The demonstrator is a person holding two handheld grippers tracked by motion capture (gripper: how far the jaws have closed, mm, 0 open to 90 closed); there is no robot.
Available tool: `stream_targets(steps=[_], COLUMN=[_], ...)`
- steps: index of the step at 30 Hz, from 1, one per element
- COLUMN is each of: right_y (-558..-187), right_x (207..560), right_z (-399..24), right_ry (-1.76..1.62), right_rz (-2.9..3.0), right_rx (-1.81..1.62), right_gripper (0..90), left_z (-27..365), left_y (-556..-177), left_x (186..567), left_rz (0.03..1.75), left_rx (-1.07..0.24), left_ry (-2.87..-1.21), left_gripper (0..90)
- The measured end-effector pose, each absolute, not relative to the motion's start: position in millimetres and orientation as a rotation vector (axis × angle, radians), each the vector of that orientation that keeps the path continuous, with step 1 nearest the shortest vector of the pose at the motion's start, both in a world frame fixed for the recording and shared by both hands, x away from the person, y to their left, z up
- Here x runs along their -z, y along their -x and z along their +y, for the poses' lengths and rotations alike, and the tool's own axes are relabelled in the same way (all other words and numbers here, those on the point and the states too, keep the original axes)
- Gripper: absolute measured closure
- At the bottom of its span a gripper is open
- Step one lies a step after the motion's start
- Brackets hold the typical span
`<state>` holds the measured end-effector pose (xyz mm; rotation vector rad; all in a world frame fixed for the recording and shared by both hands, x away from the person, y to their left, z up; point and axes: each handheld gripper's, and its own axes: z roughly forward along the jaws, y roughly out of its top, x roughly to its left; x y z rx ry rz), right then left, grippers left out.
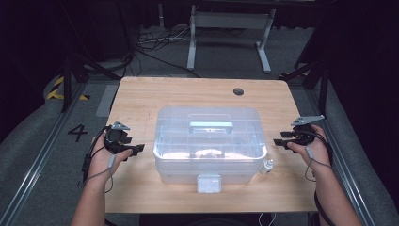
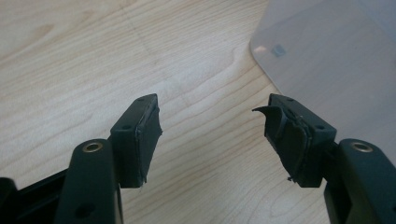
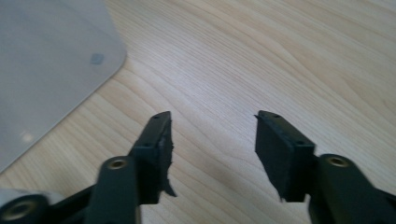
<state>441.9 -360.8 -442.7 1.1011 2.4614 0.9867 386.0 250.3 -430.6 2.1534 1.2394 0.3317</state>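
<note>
A clear plastic storage box (image 1: 209, 143) with a lid, a pale handle (image 1: 211, 125) on top and a front latch (image 1: 209, 183) sits in the middle of the wooden table (image 1: 141, 99). My left gripper (image 1: 136, 149) is held just left of the box, open, with nothing between its jaws; its own view shows my left gripper (image 2: 212, 126) over bare wood with the box corner (image 2: 327, 60) at upper right. My right gripper (image 1: 278, 141) is held to the right of the box, open and empty. In its own view my right gripper (image 3: 212, 140) has the box corner (image 3: 51, 60) at upper left.
A small white bottle (image 1: 267, 166) stands on the table by the box's front right corner. A round cable hole (image 1: 238, 91) lies near the table's far edge. Beyond the table are a white metal stand (image 1: 226, 28) and floor cables (image 1: 155, 42).
</note>
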Motion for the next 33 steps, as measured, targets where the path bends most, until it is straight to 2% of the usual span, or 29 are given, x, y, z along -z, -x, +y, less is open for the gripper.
stream_targets(steps=[5, 9, 17, 23, 33], right_y=[-443, -443, -441, -439, -438], right_x=[444, 443, 441, 442, 443], right_z=[-363, -365, -370, -370, -371], right_ry=[-1.101, -1.135, -1.248, -1.258, -1.261], right_rz=[2.458, 2.421, 2.381, 2.369, 2.356], right_rx=[-1.002, -1.041, -1.106, -1.108, -1.125], right_gripper=[55.6, 55.6, 52.5, 52.4, 52.0], left_z=[249, 248, 244, 236, 224], left_y=[-381, -377, -368, -361, -354], left_x=[425, 419, 394, 375, 349], left_rz=[1.182, 1.175, 1.21, 1.189, 1.098], left_rx=[-0.337, -0.322, -0.279, -0.293, -0.31], left_ry=[-2.15, -2.138, -2.138, -2.12, -2.115], left_gripper=[40.2, 48.6, 54.2, 48.5, 47.4])
